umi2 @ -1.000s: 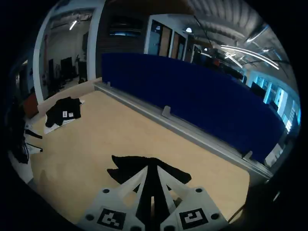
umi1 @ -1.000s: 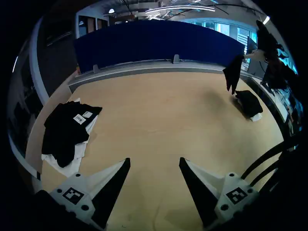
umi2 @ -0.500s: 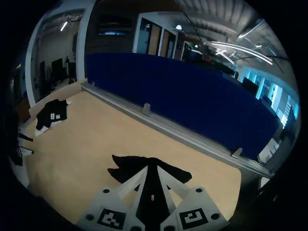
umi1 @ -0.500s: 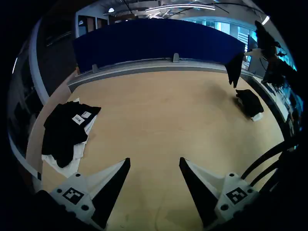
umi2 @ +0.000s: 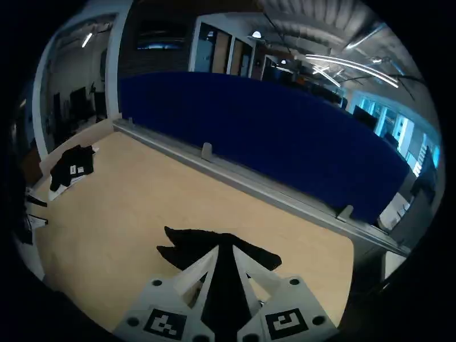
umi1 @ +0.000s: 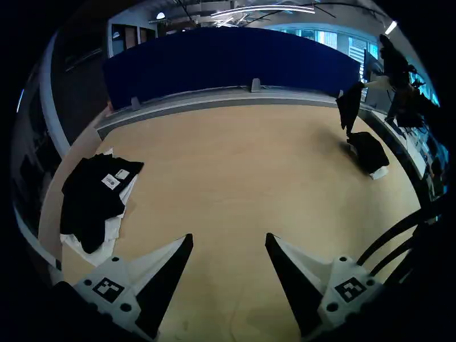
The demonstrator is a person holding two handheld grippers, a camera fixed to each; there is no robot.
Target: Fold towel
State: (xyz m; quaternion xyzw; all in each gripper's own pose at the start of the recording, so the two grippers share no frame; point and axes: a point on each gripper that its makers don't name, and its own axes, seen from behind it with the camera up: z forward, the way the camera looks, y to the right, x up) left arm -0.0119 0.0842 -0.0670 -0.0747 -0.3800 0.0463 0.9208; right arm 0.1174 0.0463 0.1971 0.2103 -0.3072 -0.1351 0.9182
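Note:
In the right gripper view, my right gripper (umi2: 225, 251) is shut on a black towel (umi2: 194, 249), whose cloth spreads out past the fingertips above the wooden table (umi2: 131, 216). The left gripper view shows that same black towel (umi1: 349, 108) hanging in the air at the far right, above a folded black stack (umi1: 369, 151) on a white cloth. My left gripper (umi1: 228, 238) stands open low over the table's near side (umi1: 239, 171), with nothing between its fingers.
A heap of black and white cloths (umi1: 94, 194) lies at the table's left edge, also visible as the heap (umi2: 69, 166) far to the left. A blue divider (umi1: 228, 60) on a grey rail (umi2: 256, 185) closes the table's far side. A black cable (umi1: 399, 233) curves at the right.
The right gripper has swung with the black towel still in it, so the cloth heap has slid left and farther off in its view. The left gripper has shifted only slightly.

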